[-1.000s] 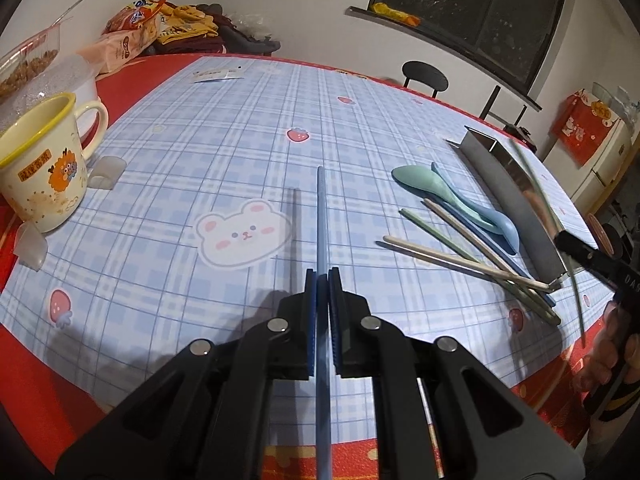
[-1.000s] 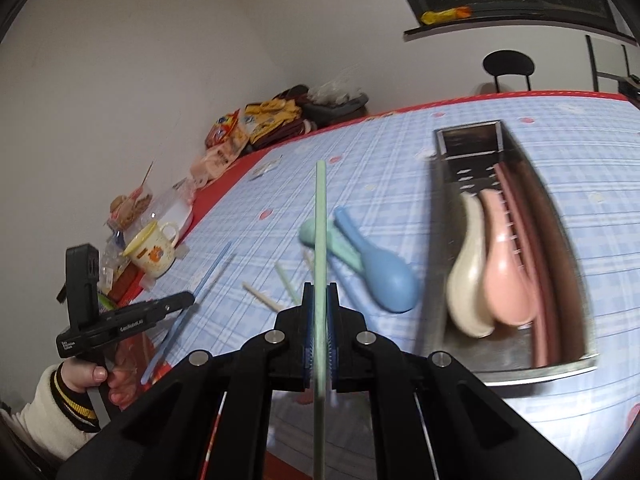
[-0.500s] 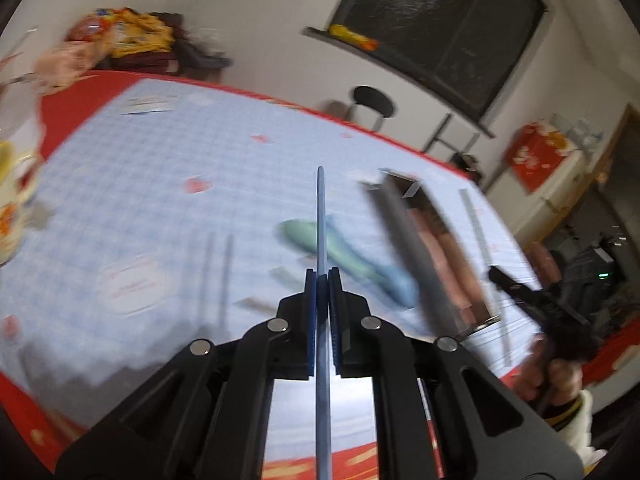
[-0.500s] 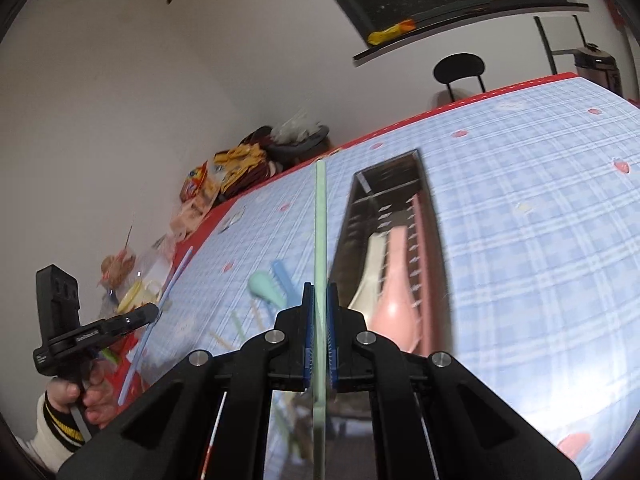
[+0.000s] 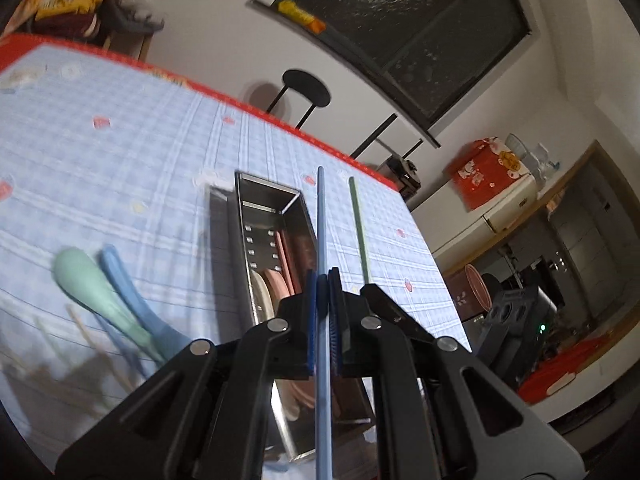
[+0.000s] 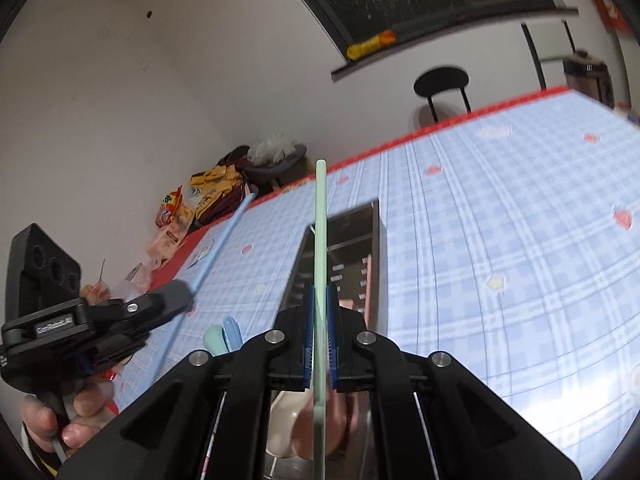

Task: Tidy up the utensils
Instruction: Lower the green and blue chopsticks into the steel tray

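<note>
Right now I have both claws pinched narrow, each on one chopstick: the left gripper [image 5: 322, 280] clamps the blue chopstick [image 5: 321, 220], and the right gripper [image 6: 320, 300] clamps the green chopstick [image 6: 321, 216]. Both sticks hang in the air above the metal utensil tray [image 5: 244, 264], which sits on the checked tablecloth [image 5: 120, 184] with a white spoon and a pink spoon already lying in it.

My main worry is the pair of long free ends. The sticks run close side by side in the left view, so if I bring my hands together carelessly they could cross and lever each other out of the pads. Each grip is only a thin pinch on a smooth rod, so a knock against the tray's wall would probably make a stick pivot or slide.

The tray is narrow and light-looking; a tip catching its rim could shove it across the cloth, toward the green spoon [image 5: 86, 280] and blue spoon [image 5: 128, 292] lying loose beside it.

If I release too high, a stick may bounce off the spoons inside and land half out.
</note>
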